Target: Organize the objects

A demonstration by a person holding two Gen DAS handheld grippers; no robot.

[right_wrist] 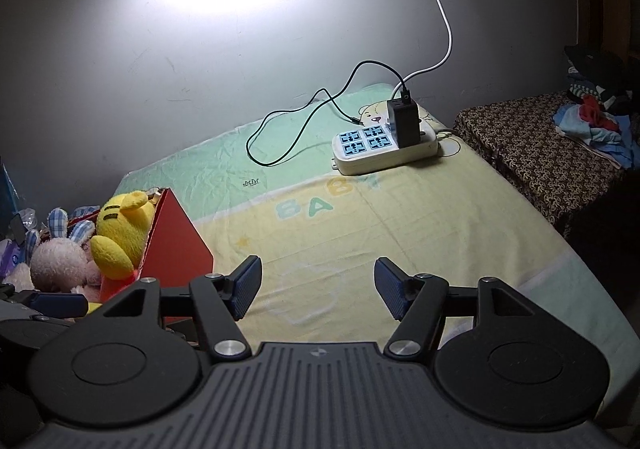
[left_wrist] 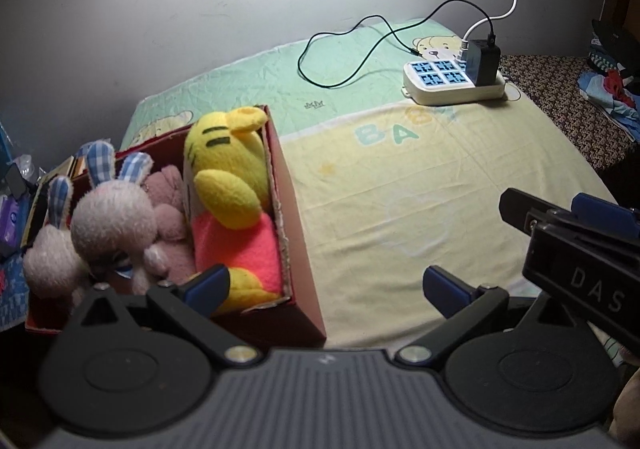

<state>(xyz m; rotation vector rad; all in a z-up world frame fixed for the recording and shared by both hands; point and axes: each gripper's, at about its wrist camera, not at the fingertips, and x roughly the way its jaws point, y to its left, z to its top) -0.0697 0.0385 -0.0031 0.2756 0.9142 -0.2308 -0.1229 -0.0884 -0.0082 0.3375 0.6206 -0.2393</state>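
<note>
left gripper (left_wrist: 326,285): jaws standing wide apart, gripping nothing, hovering over the near edge of the bed (left_wrist: 400,189); its left finger (left_wrist: 208,283) is overlapping the near corner of the box (left_wrist: 296,249) in the left wrist view. right gripper (right_wrist: 318,285): jaws likewise spread wide and gripping nothing, pointing over the yellow part of the sheet; in the left wrist view it is entering from the right edge (left_wrist: 568,217). the red box is sitting at the left side of the bed and is holding the toys: a yellow plush (left_wrist: 228,169) in an orange top is lying along the right wall, a pink plush (left_wrist: 168,209) is lying in the middle, and two pale rabbits (left_wrist: 108,217) with checked blue ears are leaning at the left. a power strip (right_wrist: 380,149) is lying far back on the sheet, carrying a black adapter (right_wrist: 404,121); a black cable (right_wrist: 304,121) is looping across the green part of the sheet, and a white cable (right_wrist: 440,9) is rising along the wall. clothes (right_wrist: 592,117) are lying piled on a patterned surface at the right.
</note>
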